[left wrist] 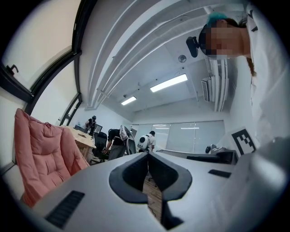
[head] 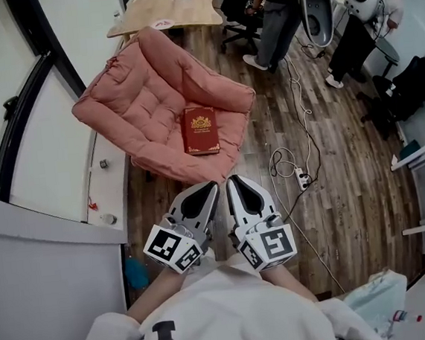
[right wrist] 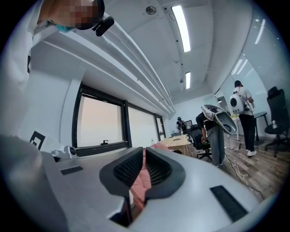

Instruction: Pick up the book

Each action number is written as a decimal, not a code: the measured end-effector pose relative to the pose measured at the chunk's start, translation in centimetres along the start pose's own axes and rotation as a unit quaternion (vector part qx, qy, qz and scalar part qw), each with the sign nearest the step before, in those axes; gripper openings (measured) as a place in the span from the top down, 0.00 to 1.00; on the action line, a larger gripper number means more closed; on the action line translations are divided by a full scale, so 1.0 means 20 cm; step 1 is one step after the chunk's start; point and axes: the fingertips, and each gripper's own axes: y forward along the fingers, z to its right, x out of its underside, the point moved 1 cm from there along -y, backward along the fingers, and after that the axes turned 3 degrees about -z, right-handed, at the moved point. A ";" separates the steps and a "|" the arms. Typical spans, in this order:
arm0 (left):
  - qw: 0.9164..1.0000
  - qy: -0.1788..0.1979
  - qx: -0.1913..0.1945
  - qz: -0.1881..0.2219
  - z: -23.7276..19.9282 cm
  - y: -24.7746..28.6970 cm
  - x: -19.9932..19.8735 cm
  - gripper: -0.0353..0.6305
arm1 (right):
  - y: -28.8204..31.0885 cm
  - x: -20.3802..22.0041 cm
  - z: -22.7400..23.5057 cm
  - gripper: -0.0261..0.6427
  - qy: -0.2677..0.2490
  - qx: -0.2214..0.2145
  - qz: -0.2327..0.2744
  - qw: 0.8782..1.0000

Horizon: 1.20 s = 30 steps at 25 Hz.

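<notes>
**Head view.** Book (head: 200, 130), red cover w/ gold emblem, is seen lying flat on the seat of a pink cushioned armchair (head: 143, 105), just above frame centre. Both grippers are held side by side at lower centre, pointed toward the chair and well apart from the book. Left gripper (head: 205, 190): jaws shut, nothing held. Right gripper (head: 235, 184): same, jaws together, empty. A marker cube is seen on the rear of each. A white power strip (head: 301, 179) w/ cable is noted on the wood floor (head: 341, 190), right of the grippers. A wooden table (head: 167, 5) is at top centre; standing persons are at upper right.

**Left gripper view.** Left gripper (left wrist: 148, 155) is seen at lower centre, jaws closed tip to tip, nothing between the pads; only floor shows through the slit. Armchair (left wrist: 41, 154) is at the left edge, the table (left wrist: 84, 138) beyond it. Book is not seen here.

**Right gripper view.** Right gripper (right wrist: 144, 150) is at lower centre, jaws closed, nothing gripped; pink of the armchair (right wrist: 139, 181) shows behind the slit. A window (right wrist: 102, 122) is at left-centre, the table (right wrist: 179, 142) right of centre. Book is not seen here.
</notes>
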 end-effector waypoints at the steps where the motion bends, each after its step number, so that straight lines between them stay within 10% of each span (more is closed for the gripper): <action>1: 1.000 -0.002 0.002 -0.001 -0.02 0.01 0.00 0.94 | 0.03 0.01 0.00 0.90 0.001 0.000 -0.002 1.000; 30: 1.000 0.009 -0.011 0.013 -0.55 0.48 -0.14 0.94 | 0.66 -0.07 0.32 0.90 -0.003 -0.017 0.008 1.000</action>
